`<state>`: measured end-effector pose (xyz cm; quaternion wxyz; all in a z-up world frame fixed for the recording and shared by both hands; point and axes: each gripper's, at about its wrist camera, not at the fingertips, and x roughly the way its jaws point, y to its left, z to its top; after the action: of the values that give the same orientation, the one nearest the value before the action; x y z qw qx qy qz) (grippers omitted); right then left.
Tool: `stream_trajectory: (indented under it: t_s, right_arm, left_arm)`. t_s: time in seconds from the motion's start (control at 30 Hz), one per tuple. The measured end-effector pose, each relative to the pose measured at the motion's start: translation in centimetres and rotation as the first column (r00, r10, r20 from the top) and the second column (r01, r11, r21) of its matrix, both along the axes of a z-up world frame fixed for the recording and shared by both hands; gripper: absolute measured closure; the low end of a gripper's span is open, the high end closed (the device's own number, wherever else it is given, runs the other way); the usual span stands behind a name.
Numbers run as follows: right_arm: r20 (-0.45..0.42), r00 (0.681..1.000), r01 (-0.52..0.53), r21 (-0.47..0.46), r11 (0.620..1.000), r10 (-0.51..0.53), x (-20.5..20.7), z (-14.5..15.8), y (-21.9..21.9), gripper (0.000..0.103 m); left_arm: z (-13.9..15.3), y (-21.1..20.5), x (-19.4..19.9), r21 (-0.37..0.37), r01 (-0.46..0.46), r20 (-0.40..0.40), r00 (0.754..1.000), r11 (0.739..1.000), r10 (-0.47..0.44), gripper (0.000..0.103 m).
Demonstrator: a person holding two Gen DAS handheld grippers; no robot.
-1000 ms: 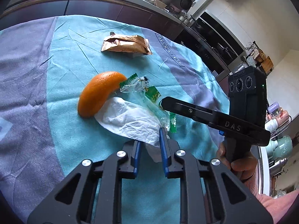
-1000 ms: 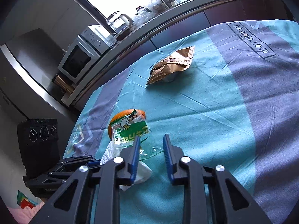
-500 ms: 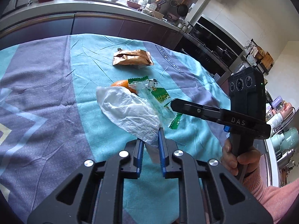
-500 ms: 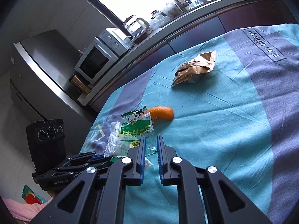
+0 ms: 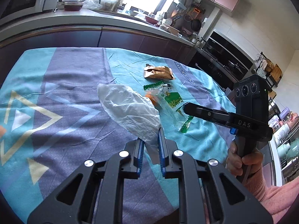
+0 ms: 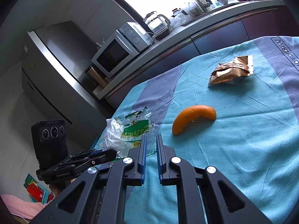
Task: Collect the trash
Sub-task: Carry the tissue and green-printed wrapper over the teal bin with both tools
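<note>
My left gripper (image 5: 151, 134) is shut on a crumpled white tissue (image 5: 129, 110), which hangs lifted above the tablecloth (image 5: 65, 130). To its right, my right gripper (image 6: 151, 140) is shut on a clear plastic wrapper with green print (image 6: 134, 128), also held up off the cloth. A curved orange peel (image 6: 194, 117) lies free on the cloth just beyond the wrapper. In the left wrist view the wrapper (image 5: 172, 99) partly hides the peel (image 5: 150, 98). A crumpled golden-brown snack bag (image 6: 231, 72) lies farther back.
The table wears a teal and purple cloth (image 6: 243, 149); its left edge drops off near the fridge (image 6: 56, 65). A dark counter behind carries a microwave (image 6: 115, 54) and a kettle (image 6: 157, 22). A hand in a pink sleeve (image 5: 244, 158) grips the right tool.
Both grippers rose and drew back, lifting the tissue and the wrapper off the orange peel. The right jaws closed onto the wrapper. The peel now lies uncovered.
</note>
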<state>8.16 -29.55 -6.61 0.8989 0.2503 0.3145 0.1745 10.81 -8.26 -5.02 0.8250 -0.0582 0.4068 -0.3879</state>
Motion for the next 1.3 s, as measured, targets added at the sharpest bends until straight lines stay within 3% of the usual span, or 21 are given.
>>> stream_trajectory:
  t_s: [0.57, 0.87, 1.3]
  right_arm:
    - [0.002, 0.992, -0.126, -0.031, 0.992, 0.126, 3.4, 0.6, 6.5, 0.094]
    - [-0.001, 0.98, -0.199, -0.041, 0.979, 0.199, 5.3, 0.4, 10.2, 0.094]
    - [-0.019, 0.95, -0.313, -0.058, 0.948, 0.312, 8.0, 0.1, 16.3, 0.094]
  left_arm:
    - [0.6, 8.8, -1.0, 0.014, -0.171, 0.019, 0.985, 0.985, 0.171, 0.088]
    - [0.9, 11.7, -1.6, 0.056, -0.248, 0.048, 0.968, 0.967, 0.246, 0.088]
    - [1.0, 17.2, -2.2, 0.056, -0.35, 0.05, 0.936, 0.935, 0.347, 0.088]
